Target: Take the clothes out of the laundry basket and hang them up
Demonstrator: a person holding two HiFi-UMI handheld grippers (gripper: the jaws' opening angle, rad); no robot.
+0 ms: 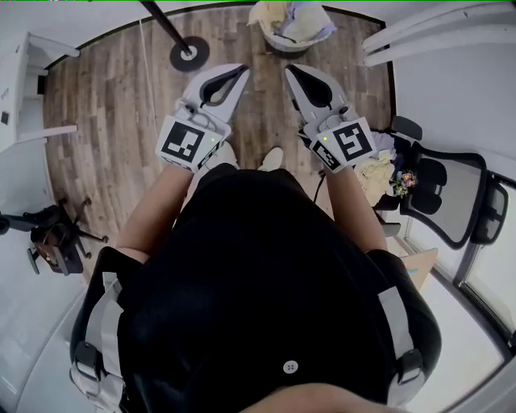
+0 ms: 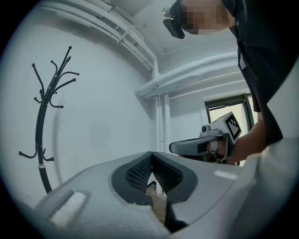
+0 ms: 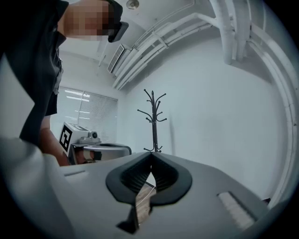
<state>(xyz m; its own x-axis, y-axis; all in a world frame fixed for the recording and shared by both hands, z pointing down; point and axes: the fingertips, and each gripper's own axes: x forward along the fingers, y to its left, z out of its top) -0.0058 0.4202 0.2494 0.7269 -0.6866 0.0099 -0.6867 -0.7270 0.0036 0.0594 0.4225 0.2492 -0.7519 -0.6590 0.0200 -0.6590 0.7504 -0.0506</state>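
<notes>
Clothes (image 1: 302, 20) sit in the laundry basket (image 1: 280, 42) at 12 o'clock; left gripper (image 1: 240, 73) and right gripper (image 1: 292, 71) aim there for the reach, jaws closed, empty

Wood-plank floor (image 1: 105, 129) in head view, brown, streaked grain. Black mesh office chair (image 1: 455, 193) at right edge. Black legged stand (image 1: 58, 234) low left on floor, kind unclear. White furniture (image 1: 32, 89) along left edge, detail unclear. White pipes (image 2: 196, 74) run high along wall in left gripper view, meeting vertical pipe (image 2: 161, 121) in room corner. Window (image 2: 226, 109) right of that corner. Slatted blinds (image 3: 86, 112) bright at left in right gripper view.
</notes>
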